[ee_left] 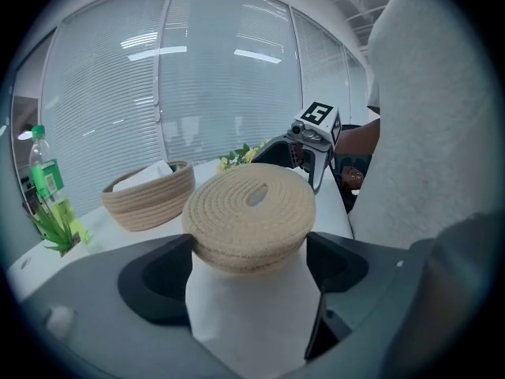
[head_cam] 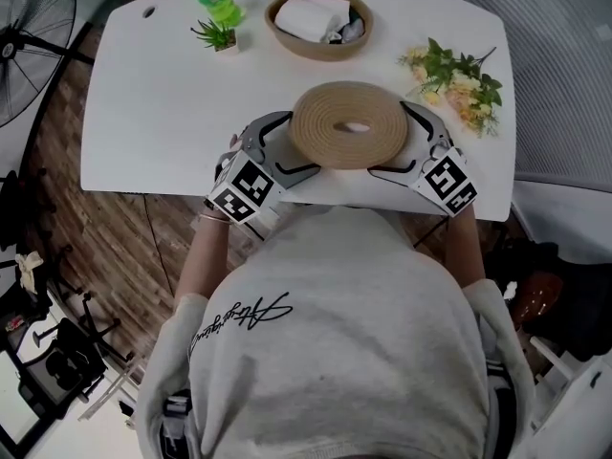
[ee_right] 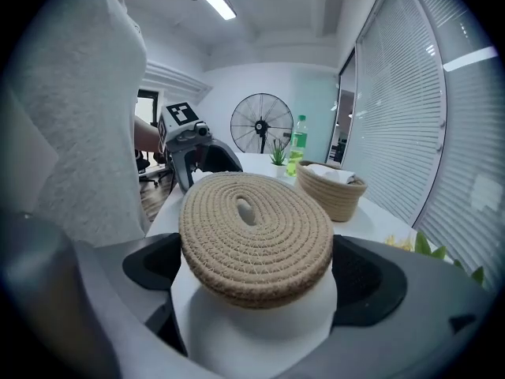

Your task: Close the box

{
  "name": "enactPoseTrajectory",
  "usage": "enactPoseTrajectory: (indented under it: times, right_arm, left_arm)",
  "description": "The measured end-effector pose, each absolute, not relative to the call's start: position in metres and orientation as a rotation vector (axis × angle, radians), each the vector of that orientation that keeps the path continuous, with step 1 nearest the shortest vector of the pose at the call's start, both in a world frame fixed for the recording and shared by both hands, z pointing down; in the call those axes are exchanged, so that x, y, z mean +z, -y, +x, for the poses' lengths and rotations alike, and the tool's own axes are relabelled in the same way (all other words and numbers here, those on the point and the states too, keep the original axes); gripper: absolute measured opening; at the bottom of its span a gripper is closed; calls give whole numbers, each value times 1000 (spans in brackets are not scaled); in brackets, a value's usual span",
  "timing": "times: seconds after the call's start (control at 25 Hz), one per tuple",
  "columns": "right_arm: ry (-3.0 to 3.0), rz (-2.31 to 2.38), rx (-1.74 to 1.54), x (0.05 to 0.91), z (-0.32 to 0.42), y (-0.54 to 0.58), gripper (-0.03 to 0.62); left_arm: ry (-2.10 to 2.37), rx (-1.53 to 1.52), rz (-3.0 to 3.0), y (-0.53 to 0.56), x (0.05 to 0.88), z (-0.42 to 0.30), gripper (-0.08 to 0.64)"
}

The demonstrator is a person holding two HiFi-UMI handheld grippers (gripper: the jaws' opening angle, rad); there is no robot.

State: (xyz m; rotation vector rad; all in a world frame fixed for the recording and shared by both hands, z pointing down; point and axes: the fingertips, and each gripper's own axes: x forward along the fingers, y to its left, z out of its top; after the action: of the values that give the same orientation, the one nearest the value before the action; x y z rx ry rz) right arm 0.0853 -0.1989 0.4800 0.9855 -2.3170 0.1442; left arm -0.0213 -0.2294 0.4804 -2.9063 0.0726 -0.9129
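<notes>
Table has the open box at its far edge. Lid is at the near edge; we clamp left gripper and right gripper on opposite sides, likely to carry it level. Lifted or resting: unclear.

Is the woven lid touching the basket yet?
Apart. The head view shows the woven lid near the front edge of the table, with bare white tabletop between it and the basket farther back.

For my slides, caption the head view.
Left gripper and right gripper clasp a woven lid near the table edge; basket beyond.
</notes>
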Motion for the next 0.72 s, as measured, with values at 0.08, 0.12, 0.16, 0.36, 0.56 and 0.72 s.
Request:
enactPoseTrajectory:
  times: [0.08,0.12,0.16,0.36,0.56,0.72]
  right_arm:
    - [2323,996,138,475,84,202,591]
    - [2327,1003,135,472,84,204,591]
    - [2332,1012,132,470,83,205,591]
    - [2349,1039,90,453,82,211,591]
    - [2348,1053,59,439,79,219,591]
    - [2352,1067,42,427,79,227,591]
  left_arm:
    - [-74,-898,-2894,233,473,-22,449]
    - [-74,-893,-2885,234,469,-23,449]
    - [-72,-888,-2878,236,465,-24,449]
    - [-64,-862,-2871,244,452,-24,449]
    - [-67,-838,-2864,253,440,-27,449]
    - [-59,-814,-2861,261,429,-26,449]
